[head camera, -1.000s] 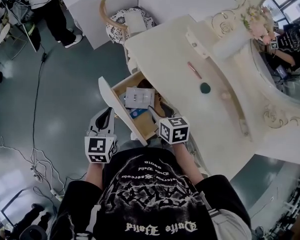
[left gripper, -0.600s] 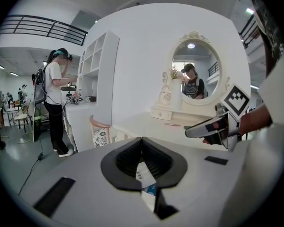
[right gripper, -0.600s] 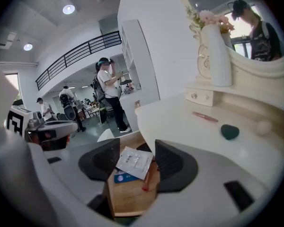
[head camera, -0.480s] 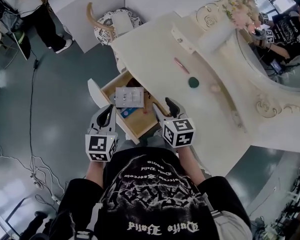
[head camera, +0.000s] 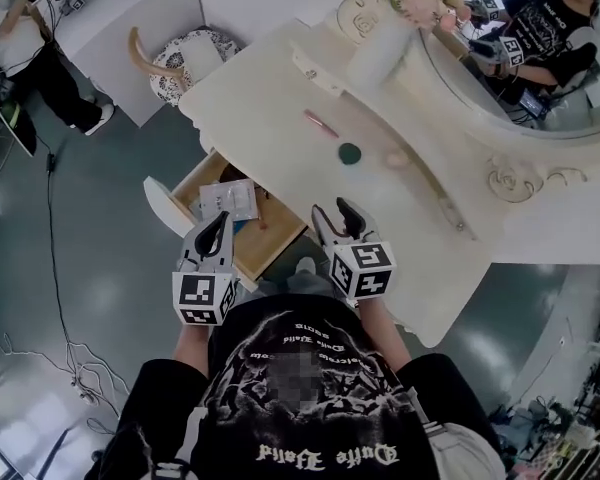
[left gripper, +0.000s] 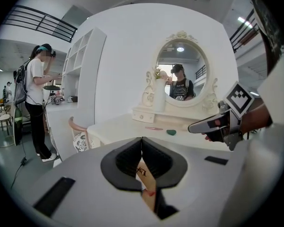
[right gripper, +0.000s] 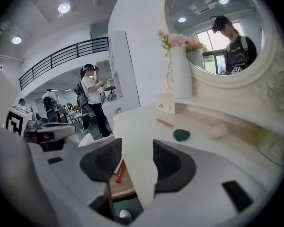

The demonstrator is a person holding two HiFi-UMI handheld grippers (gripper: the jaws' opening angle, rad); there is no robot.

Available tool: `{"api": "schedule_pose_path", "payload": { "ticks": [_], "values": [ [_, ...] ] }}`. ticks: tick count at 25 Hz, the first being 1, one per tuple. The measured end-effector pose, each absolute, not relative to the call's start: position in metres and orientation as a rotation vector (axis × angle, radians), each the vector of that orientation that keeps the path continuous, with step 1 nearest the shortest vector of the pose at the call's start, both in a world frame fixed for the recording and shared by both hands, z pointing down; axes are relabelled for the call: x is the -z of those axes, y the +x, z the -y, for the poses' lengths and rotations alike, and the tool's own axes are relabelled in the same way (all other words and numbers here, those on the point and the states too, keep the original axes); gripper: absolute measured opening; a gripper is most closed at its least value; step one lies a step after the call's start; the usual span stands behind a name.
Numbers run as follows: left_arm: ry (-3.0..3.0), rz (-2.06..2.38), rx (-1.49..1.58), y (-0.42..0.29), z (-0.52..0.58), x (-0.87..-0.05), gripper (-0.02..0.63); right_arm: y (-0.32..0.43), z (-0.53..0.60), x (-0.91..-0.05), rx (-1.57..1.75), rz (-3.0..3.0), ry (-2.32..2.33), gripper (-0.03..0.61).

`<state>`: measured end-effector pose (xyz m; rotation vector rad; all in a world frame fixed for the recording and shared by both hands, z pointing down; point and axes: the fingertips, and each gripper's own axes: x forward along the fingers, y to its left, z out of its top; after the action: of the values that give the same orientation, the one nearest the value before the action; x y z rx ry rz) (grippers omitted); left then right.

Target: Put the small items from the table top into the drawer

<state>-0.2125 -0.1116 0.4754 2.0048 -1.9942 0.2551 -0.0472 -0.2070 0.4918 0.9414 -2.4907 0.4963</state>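
Left gripper (head camera: 218, 230): jaws pressed together with nothing in them. It hangs over the near side of the open drawer (head camera: 163, 206), nose dipped a little.
Left arm (head camera: 192, 346): bent, with the forearm reaching forward from the black shirt and the marker cube facing up.
Right gripper (head camera: 333, 214): jaws apart and empty, having just been closing a little. Only the table's near edge shows through the gap. It sits over the table's front edge, just right of the drawer, and tilts down more than the left.
Right arm (head camera: 380, 330): also bent, level with the left arm.
Drawer: pulled out under the table's front, mostly between the two grippers. A pale packet (head camera: 228, 200) lies in it, with a red pen (right gripper: 118, 174) nearer the right wall.
Table (head camera: 270, 118): cream top with three small items on it.
Green pad (head camera: 350, 153): on the top, ahead of the right gripper and well apart from it. It is the nearest of the three.
Pale ball (head camera: 394, 157): right of the pad, not touching it, by the back ledge.
Pink stick (head camera: 321, 123): beyond the pad and to its left, lying flat.
Vase (head camera: 378, 48): upright at the back, beside the mirror (head camera: 540, 78).
Chair (head camera: 180, 63): past the table's far left end.
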Motion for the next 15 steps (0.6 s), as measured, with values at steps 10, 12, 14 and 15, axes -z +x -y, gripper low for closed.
{"api": "schedule_pose_path", "payload": {
  "ticks": [10,12,14,15],
  "values": [
    [2.108,1.907,-0.255,-0.168,0.142,-0.47,0.015,0.006,0.225,-0.483,-0.518,2.496,1.1,0.166],
    [2.119,1.896,-0.261,-0.163,0.146,-0.47,0.015,0.015,0.228,-0.483,-0.506,2.486,1.117,0.158],
    [2.122,1.891,-0.266,-0.16,0.149,-0.47,0.015,0.022,0.23,-0.484,-0.503,2.473,1.138,0.148],
    [2.123,1.889,-0.267,-0.159,0.151,-0.47,0.015,0.026,0.231,-0.485,-0.502,2.467,1.149,0.14]
  ]
}}
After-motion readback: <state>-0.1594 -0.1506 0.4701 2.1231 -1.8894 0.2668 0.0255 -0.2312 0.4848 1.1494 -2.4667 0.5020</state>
